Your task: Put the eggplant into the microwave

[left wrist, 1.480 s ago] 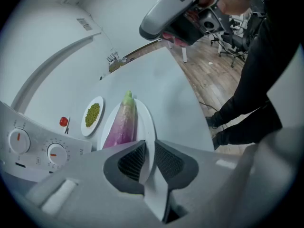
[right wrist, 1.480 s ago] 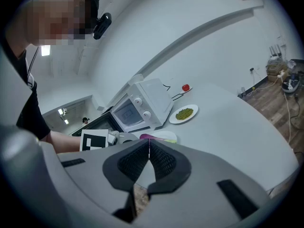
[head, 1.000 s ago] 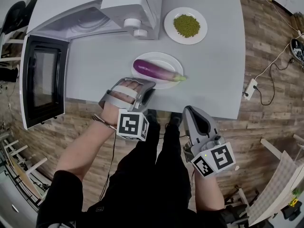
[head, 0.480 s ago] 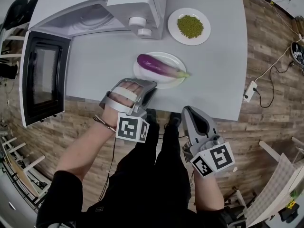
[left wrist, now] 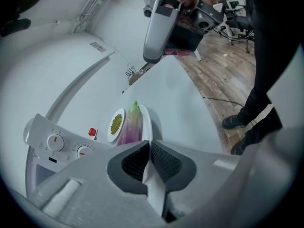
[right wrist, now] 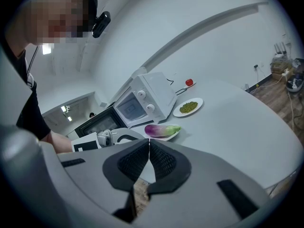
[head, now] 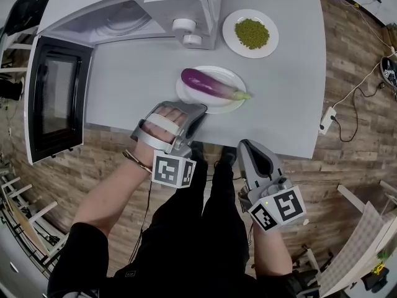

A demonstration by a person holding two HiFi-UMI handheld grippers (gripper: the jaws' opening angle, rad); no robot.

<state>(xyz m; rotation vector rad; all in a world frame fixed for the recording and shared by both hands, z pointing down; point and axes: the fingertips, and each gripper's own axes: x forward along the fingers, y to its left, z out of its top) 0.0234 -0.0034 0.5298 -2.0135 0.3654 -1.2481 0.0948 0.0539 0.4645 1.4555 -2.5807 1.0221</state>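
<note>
Eggplant (head: 208, 83) (glossy, firm, probably slippery) wants a mid-body grip; left tool (left wrist: 149, 146), jaws just closing, and right tool (right wrist: 148, 145) are closed on nothing.

Colour key. The eggplant (head: 208, 82) is shown deep purple, paling to pinkish white toward a green stem end, on a plain white plate (head: 223, 106). A second white plate (head: 231, 23) is heaped with small olive-green grains (head: 250, 33). The microwave (head: 155, 5) is white; its door (head: 56, 104) is framed in white around a black window, and its knobs (left wrist: 55, 141) are marked in orange-red. The table (head: 285, 98) is pale grey, and the floor (head: 356, 85) is patterned in brown wood planks.
</note>
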